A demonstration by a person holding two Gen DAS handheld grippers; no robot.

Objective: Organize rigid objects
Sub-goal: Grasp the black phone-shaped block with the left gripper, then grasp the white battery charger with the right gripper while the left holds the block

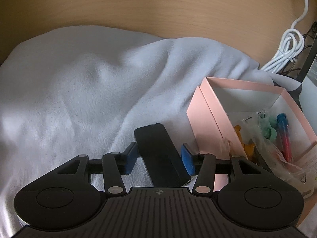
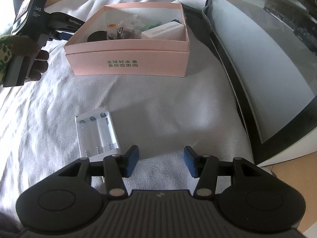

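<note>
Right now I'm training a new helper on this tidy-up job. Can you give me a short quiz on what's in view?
1. True or false: the battery case lies outside the box.
2. What sits between the fingers of the left gripper? A) a black bar B) a spoon C) a mug
3. Fill in: the jaws of the right gripper stand ____, with only cloth under them.

Key: 1 true; 2 A; 3 open.
</note>
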